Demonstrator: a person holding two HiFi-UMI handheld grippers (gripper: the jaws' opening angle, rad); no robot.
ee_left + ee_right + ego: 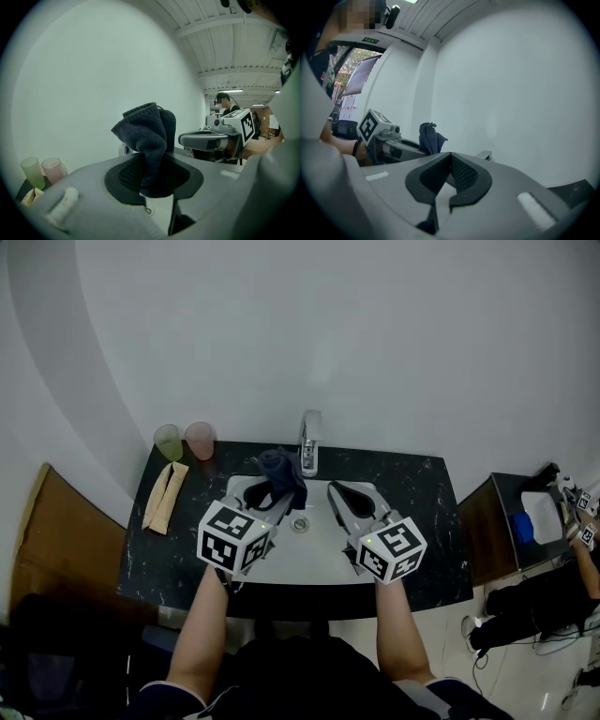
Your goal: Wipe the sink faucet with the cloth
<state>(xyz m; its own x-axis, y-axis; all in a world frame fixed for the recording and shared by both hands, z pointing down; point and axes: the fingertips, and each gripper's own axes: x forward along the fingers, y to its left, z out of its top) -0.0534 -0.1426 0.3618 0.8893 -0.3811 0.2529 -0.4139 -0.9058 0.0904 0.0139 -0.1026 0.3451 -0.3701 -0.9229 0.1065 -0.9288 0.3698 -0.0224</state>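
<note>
Cloth (147, 133) (dark, bunched) clamped in my left hand-held gripper (153, 177), right hand-held gripper (449, 180) closed, empty, faucet (310, 440) just beside cloth

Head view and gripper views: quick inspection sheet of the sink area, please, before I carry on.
Surface: black stone counter with a pale sink.
Job's things: dark cloth raised just left of the faucet; whether they touch, cannot tell.
Clutter: green cup, pink cup and beige folded pouch at the counter's left.
Grippers: left tongs shut on the cloth; right tongs shut, empty.
Cables: a thin lead on the floor at right.
Surroundings: white wall; dark side table at right.
</note>
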